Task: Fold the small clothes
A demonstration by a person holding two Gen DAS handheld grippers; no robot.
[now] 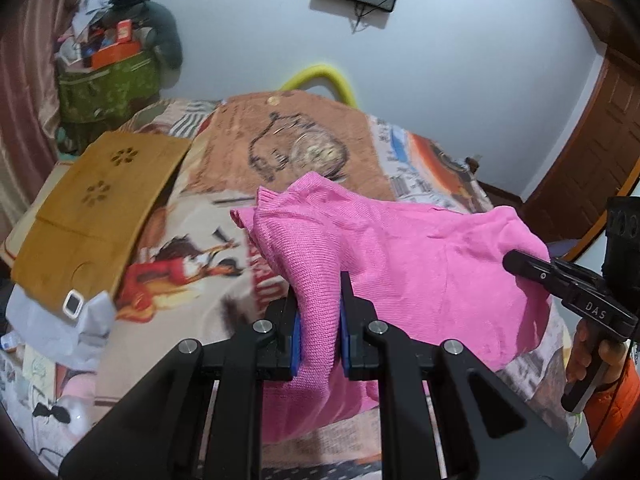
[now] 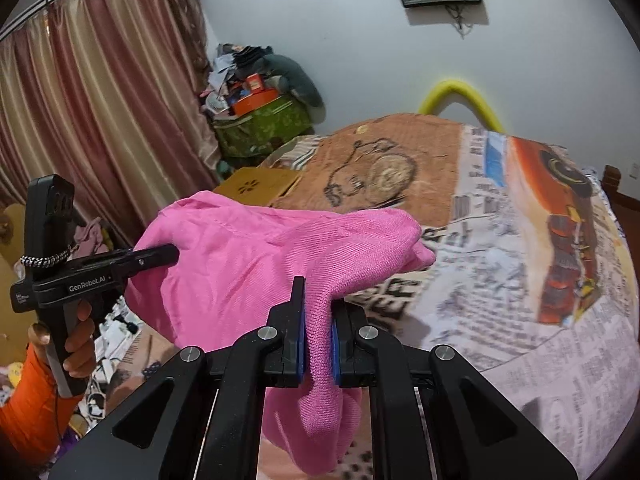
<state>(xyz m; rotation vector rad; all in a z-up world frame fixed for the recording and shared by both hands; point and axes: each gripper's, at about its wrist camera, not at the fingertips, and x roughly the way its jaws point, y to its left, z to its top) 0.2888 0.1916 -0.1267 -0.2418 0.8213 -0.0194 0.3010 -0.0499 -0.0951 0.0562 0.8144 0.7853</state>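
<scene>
A pink knit garment hangs stretched between both grippers above the bed. My left gripper is shut on one end of it, the knit bunched between the blue pads. My right gripper is shut on the other end of the pink garment. In the left wrist view the right gripper reaches in from the right, pinching the cloth. In the right wrist view the left gripper reaches in from the left, on the cloth. The garment's middle sags and its ends hang below the jaws.
The bed has a printed sheet and a brown blanket. A wooden lap tray lies on its left side. A green box of clutter and curtains stand at the left. A wooden door is at the right.
</scene>
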